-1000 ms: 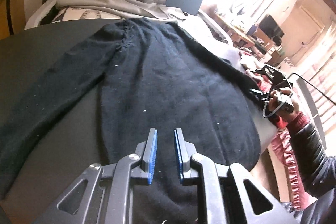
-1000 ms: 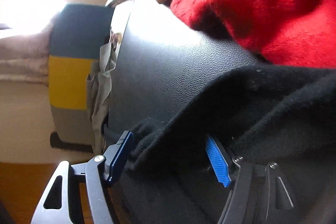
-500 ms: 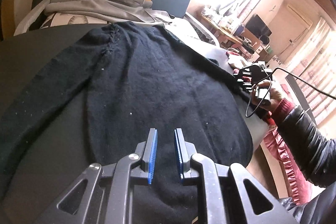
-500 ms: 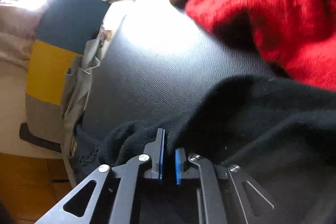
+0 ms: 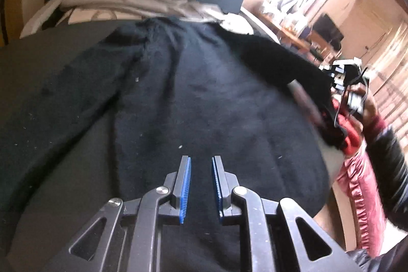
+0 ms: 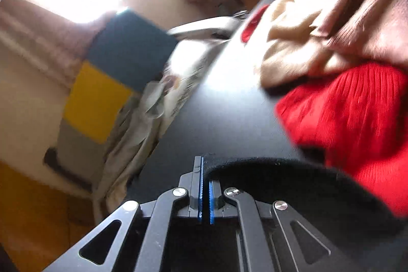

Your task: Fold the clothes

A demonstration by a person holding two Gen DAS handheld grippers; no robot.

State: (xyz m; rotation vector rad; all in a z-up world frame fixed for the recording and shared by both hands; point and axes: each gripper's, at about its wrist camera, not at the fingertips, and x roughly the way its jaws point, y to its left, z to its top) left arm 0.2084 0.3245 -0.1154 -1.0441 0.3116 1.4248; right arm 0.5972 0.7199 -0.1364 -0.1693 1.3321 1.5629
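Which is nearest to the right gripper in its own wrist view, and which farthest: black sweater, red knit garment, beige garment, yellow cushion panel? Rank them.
From the right gripper:
1. Black sweater, at the jaws.
2. Red knit garment, right.
3. Beige garment, upper right, and yellow cushion panel, left: too close to call.

We find no readable text, label, brand, number or sign anywhere ahead of or beside the tongs.

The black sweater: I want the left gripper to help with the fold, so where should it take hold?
Judging by the pose, grip the black sweater at its left sleeve, which lies flat and splayed outward; come in low from the outer side, jaws across the edge.
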